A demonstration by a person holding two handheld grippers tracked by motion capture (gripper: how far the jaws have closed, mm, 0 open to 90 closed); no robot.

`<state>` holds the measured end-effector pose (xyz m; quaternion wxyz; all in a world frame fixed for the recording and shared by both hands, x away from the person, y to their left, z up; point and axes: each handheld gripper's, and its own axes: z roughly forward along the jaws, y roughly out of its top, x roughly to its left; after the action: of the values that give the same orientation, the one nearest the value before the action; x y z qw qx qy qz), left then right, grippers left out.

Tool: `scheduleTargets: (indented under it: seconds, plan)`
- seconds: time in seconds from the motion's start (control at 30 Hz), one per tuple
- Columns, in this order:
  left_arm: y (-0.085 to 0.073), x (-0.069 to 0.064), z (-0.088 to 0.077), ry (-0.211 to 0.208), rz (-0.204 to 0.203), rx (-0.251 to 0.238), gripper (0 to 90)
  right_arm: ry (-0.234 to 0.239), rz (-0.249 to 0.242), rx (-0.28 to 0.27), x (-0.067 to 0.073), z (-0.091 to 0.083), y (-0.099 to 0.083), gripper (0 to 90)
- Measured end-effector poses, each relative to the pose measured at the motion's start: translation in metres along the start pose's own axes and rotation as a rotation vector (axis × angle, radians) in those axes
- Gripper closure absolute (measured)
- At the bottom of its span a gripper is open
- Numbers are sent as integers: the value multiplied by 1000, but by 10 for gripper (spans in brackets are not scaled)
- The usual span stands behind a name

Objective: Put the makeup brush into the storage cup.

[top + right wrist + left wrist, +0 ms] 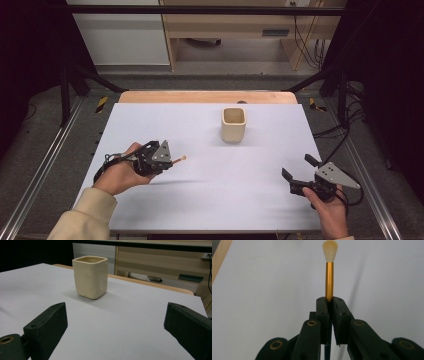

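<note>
nearest, at the bottom of the high view: a cream sleeve (pixel 82 215) and left hand (pixel 120 172) coming in at the lower left, a right hand (pixel 331 210) at the lower right. left claw (pixel 167 162) held just over the white desk (pixel 210 200), turned toward the right, jaws pressed together on a brush (pixel 179 160). seen along the left claw (pixel 329 300) in its own view: both black jaws clamped on the gold handle of the brush (pixel 329 277), handle running straight out past the jaw tips, pale bristle tuft at the far end, white sheet behind it, a strip of wooden edge (pixel 219 257) in the upper left corner. brush off the desk surface, carried in the claw alone.

right claw (pixel 299 167) near the lower right corner of the desk, grey three-cornered plate (pixel 337 175) on top, jaws spread wide with nothing between them. in the right gripper view, right claw (pixel 116 322) with the two jaws well apart at either side, bare desk (pixel 120 335) between.

farther on, toward the back of the desk and a little right of centre: a cream square-sided cup (pixel 233 125), upright, mouth open upward, well apart from both claws. same cup (pixel 90 277) ahead of the spread right jaws, casting a soft shadow on the sheet.

beyond the desk: wooden back edge (pixel 207 96), then pale wood furniture (pixel 225 25) and dangling cables (pixel 307 45) on the far side.
</note>
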<state>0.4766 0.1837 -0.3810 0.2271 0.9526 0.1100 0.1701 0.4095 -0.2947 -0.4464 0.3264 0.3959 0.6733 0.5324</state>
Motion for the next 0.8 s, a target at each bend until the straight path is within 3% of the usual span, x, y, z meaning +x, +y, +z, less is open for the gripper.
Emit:
scheduleTargets:
  seconds: [0.3, 0.8]
  plan:
    - [5, 0, 1, 53, -51, -62, 834, 1, -3, -5, 0, 0, 0, 53]
    - [26, 0, 1, 96, -78, -129, 834, 4, -2, -3, 0, 0, 0, 53]
